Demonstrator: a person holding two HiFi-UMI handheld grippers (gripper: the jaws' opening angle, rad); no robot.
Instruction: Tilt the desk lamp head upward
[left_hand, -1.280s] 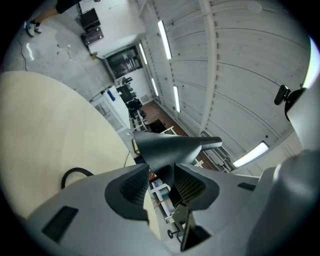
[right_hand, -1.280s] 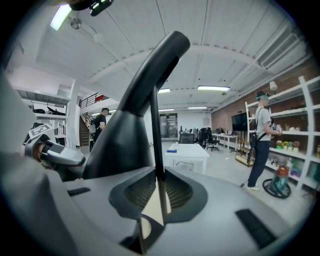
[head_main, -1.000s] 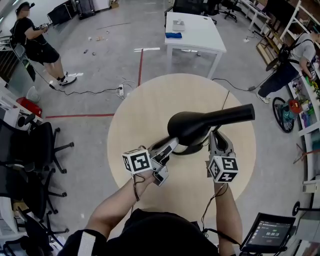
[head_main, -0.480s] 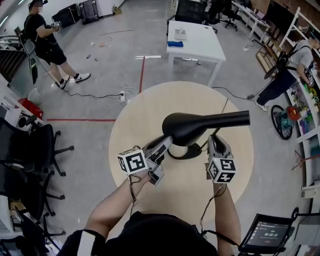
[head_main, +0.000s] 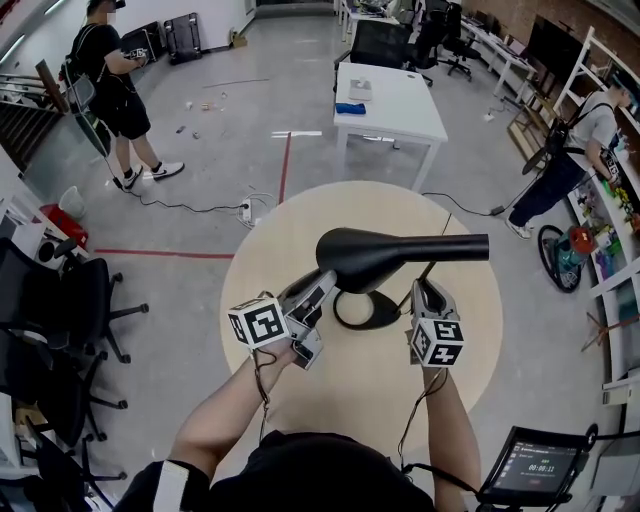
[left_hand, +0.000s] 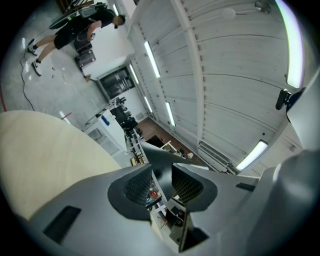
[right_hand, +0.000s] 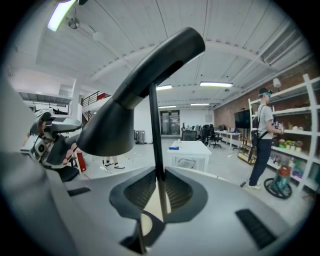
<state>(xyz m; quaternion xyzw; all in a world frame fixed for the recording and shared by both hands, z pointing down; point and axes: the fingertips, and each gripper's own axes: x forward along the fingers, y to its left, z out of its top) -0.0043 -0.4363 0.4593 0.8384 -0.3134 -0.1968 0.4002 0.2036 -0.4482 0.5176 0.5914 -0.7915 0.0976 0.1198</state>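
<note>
Right hand-held gripper (right_hand: 159, 190) clamped on the stem (right_hand: 154, 130), left hand-held gripper (left_hand: 162, 185) nipping the rim of the lamp head (head_main: 365, 258): brace the stem, ease the rim up slowly, keep the base (head_main: 365, 312) flat.

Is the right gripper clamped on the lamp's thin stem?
Yes, the right gripper has the stem pinched between its two jaws in its own view.

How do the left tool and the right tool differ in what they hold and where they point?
The left tool is shut on the rim of the lamp head; the right tool is shut on the thin stem. The left tool points up at the ceiling; the right tool looks level across the room. Both grip one lamp.
</note>
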